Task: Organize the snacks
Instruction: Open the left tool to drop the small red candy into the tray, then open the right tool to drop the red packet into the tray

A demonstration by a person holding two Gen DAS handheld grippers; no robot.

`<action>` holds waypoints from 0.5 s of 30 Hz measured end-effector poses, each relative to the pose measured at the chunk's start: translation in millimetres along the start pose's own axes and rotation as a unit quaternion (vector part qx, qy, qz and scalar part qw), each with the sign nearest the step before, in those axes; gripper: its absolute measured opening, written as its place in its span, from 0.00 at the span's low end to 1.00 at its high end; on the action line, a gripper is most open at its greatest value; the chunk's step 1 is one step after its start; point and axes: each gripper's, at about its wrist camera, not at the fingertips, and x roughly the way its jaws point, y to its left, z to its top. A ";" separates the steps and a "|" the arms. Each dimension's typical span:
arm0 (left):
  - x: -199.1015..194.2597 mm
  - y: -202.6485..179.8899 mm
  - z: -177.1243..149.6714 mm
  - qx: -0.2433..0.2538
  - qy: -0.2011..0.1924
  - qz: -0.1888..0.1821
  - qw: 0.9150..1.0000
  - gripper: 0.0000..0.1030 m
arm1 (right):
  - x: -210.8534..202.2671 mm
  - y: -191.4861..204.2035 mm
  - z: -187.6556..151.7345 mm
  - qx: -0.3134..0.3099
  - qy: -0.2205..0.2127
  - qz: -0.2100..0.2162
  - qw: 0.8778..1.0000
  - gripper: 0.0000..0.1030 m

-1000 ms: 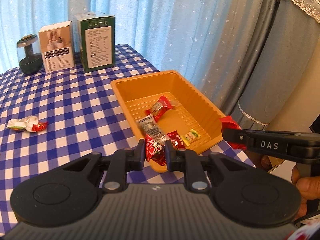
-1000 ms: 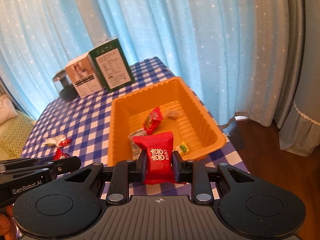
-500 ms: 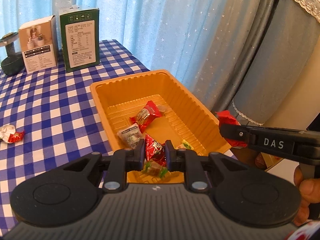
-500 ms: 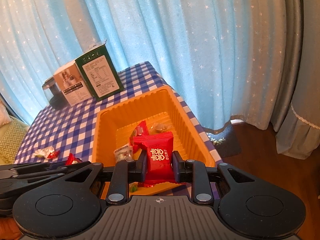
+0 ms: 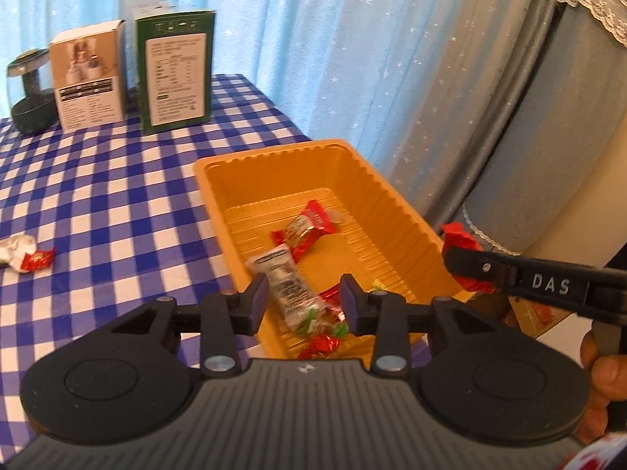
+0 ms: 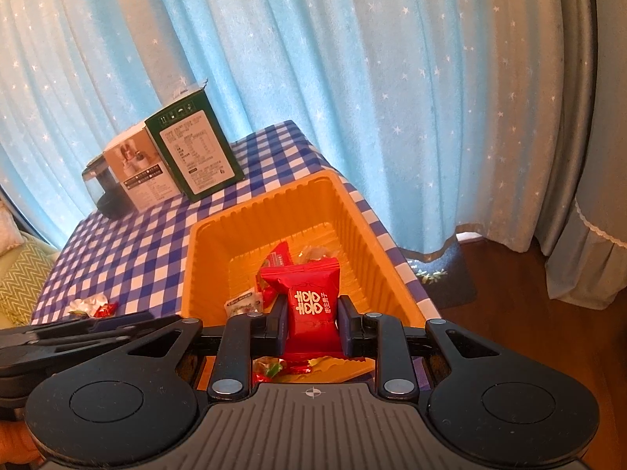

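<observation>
Printing on red packet (right view only).

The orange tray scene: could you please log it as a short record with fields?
tray: orange tray on the checked tablecloth, several wrapped snacks inside
left gripper: fingers opening above the tray, nothing pressed between them
right gripper: shut on a red packet above the tray
outside tray: one wrapped candy on the cloth
</observation>
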 end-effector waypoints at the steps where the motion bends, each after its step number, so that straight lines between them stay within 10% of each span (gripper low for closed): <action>1: -2.0 2.2 -1.6 -0.001 -0.001 0.006 1.000 0.34 | 0.2 1.0 -0.1 -0.001 0.000 0.001 1.000 0.25; 15: -19.5 16.6 -15.2 -0.016 -0.008 0.019 1.000 0.39 | 9.1 6.9 9.9 0.014 -0.004 0.023 1.000 0.26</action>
